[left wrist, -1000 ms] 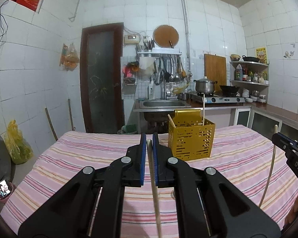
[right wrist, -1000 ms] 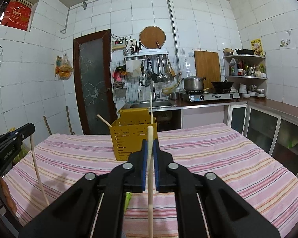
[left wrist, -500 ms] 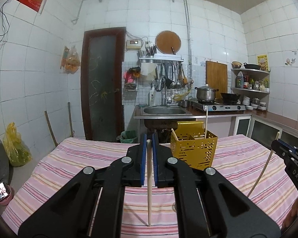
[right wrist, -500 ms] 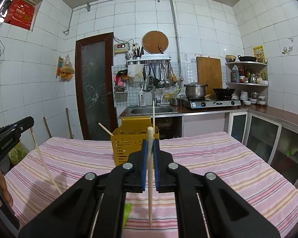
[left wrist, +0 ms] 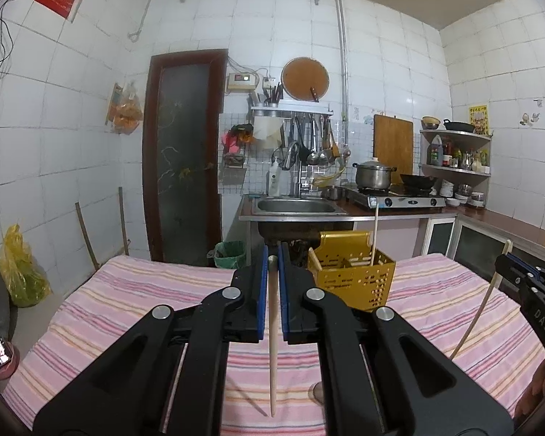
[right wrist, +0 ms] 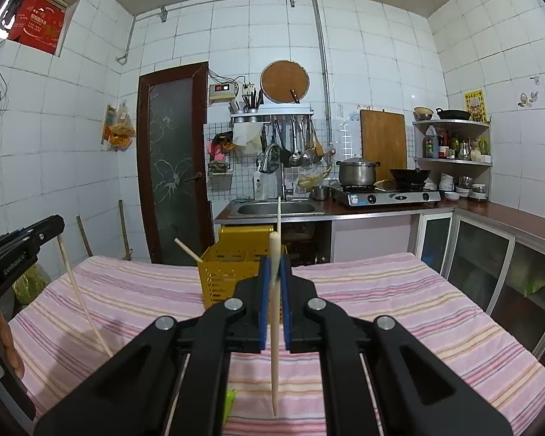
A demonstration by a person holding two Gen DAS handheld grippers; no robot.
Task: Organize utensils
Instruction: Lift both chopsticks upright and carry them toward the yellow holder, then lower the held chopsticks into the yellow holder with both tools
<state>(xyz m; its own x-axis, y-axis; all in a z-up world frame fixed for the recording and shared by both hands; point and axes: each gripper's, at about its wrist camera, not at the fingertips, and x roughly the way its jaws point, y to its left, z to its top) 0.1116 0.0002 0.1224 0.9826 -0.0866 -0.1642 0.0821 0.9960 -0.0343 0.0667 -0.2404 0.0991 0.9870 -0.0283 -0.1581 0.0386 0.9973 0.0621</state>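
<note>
A yellow perforated utensil basket stands on the striped table toward its far side, with chopsticks leaning out of it. My left gripper is shut on a pale wooden chopstick that hangs point-down above the cloth, to the left of the basket. My right gripper is shut on another chopstick, hanging in front of the basket. Each gripper shows at the edge of the other's view with its chopstick.
The table wears a pink striped cloth. A green object lies on it near my right gripper. Behind stand a sink, a stove with a pot, cabinets at right, and a dark door.
Both grippers have risen with their chopsticks. The chopstick tips have come up off the cloth and hang free, and the basket sits lower in both views.
</note>
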